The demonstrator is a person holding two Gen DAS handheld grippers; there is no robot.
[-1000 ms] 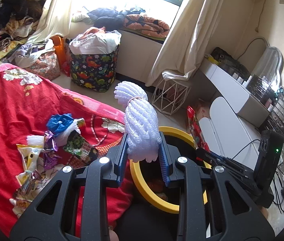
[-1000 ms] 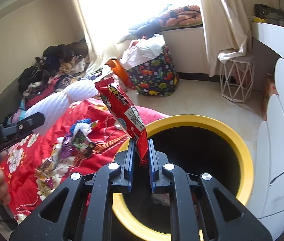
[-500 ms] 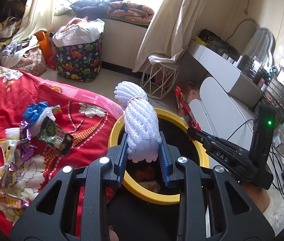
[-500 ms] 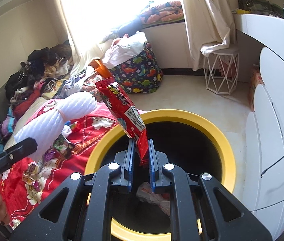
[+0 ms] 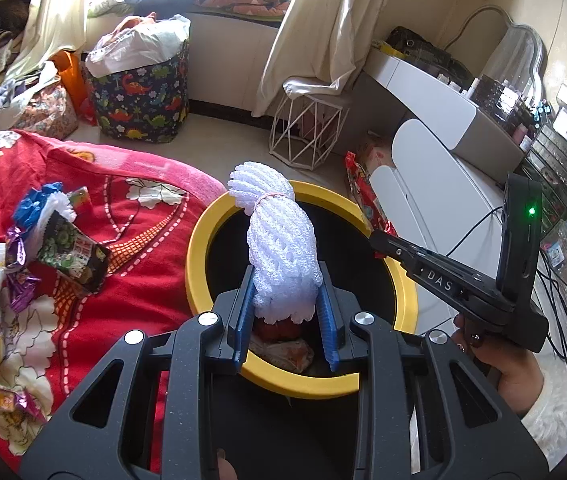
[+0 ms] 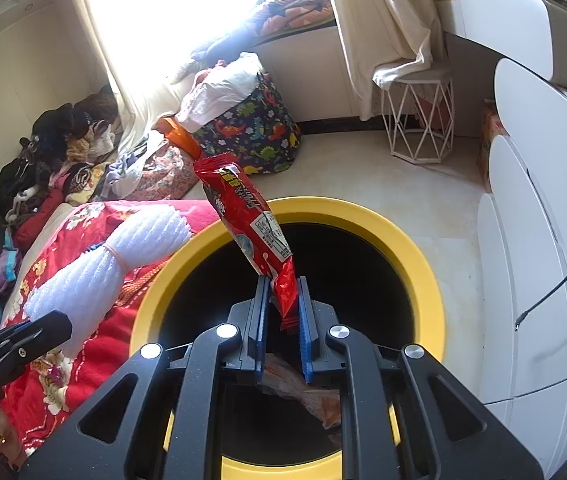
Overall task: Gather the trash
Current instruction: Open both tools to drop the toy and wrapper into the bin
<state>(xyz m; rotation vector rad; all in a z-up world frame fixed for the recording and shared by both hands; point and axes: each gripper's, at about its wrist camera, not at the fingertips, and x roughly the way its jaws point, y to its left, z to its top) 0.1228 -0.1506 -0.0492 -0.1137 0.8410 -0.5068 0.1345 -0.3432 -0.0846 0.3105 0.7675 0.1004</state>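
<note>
Both grippers now sit over the bin (image 5: pixel 203 240), vs. short of it 1 s ago, so drop is prob. next. Left gripper (image 5: pixel 285 312) is clamped on the foam (image 5: pixel 279 248), jaws fairly wide; its long axis runs fwd along the fingers, tied end pointing away. Right gripper (image 6: pixel 283 316) pinches the wrapper (image 6: pixel 251 224), jaws nearly closed; wrapper stands up, leaning left. More trash (image 5: pixel 55 248) is left on the blanket (image 5: pixel 131 288).
</note>
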